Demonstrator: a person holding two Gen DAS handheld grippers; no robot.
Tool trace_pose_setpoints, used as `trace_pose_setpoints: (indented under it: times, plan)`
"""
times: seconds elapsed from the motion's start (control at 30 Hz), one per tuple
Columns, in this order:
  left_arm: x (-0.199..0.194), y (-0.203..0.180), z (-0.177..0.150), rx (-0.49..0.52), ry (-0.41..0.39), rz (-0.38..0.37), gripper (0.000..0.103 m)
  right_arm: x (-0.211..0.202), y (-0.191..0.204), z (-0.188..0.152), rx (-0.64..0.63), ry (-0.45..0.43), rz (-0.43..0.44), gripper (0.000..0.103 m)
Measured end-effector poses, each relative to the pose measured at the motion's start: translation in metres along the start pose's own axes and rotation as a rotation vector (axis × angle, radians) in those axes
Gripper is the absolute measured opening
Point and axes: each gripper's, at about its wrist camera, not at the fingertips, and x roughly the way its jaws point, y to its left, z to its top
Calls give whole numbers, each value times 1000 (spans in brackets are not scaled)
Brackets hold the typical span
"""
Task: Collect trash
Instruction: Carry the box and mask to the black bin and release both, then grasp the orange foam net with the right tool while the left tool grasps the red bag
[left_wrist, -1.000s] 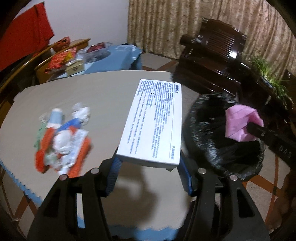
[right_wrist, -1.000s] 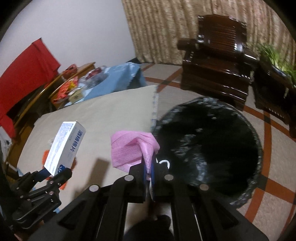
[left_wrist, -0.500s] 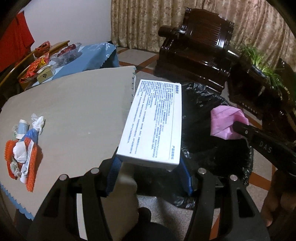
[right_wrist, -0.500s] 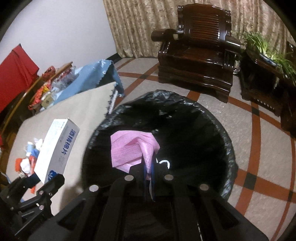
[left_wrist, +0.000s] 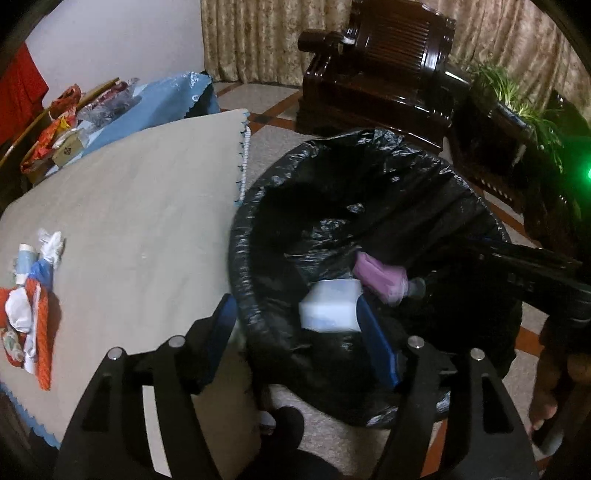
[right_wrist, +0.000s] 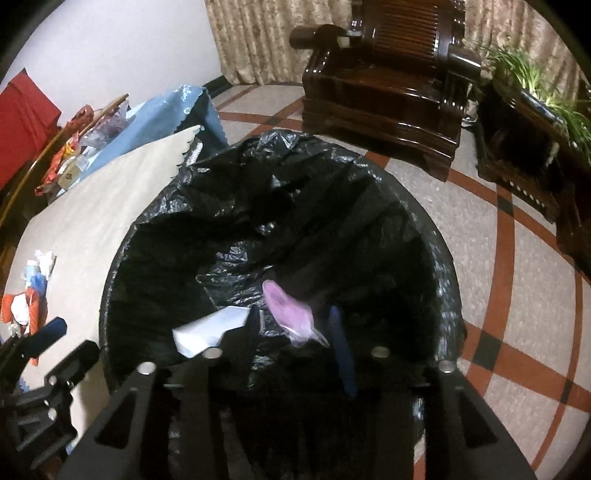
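We hold two sets of tongs over a bin lined with a black trash bag, which stands on the floor just beside the desk. The left tongs have just been opening; their blue pads stand wide apart, and the white box is below them inside the bag, no longer pressed by either pad. The right tongs have also just been opening. The pink crumpled paper is blurred between their fingers and appears to be dropping free into the bag.

We judge that two pieces are as good as collected. What is left is a small heap of orange, white and blue wrappers near the desk's left edge, well apart from the bin.

The left wrist view shows most of the desk top, the heap laid out in full, and the right tongs reaching in from the right with a hand below them. The right wrist view looks deeper into the bag, shows the box as a pale tilted shape beside the pink paper, and catches the left tongs at lower left. It shows only part of the heap.
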Motion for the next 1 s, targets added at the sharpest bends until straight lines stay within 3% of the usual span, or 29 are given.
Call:
trace_pose_setpoints:
  times: [0.13,0.27,0.43,0.73,1.0]
  plan:
    - [-20,29,-8,0,-20,19,75,-21,6,-10,32,-17,13,44]
    - [-44,83,-23,-22,-34,77,76,-52,41,-19,7,-81,33,45]
    - [-76,166,-46,-105,-47,173,76,-82,116,-33,-59,-136,98,45]
    - [-139,310,-99,-263,-93,350,78,-93,273,-63,-215,-119,291,43]
    - [-167,389,-117,-287,-167,400,80,-82,387,-79,-305,-109,369,43]
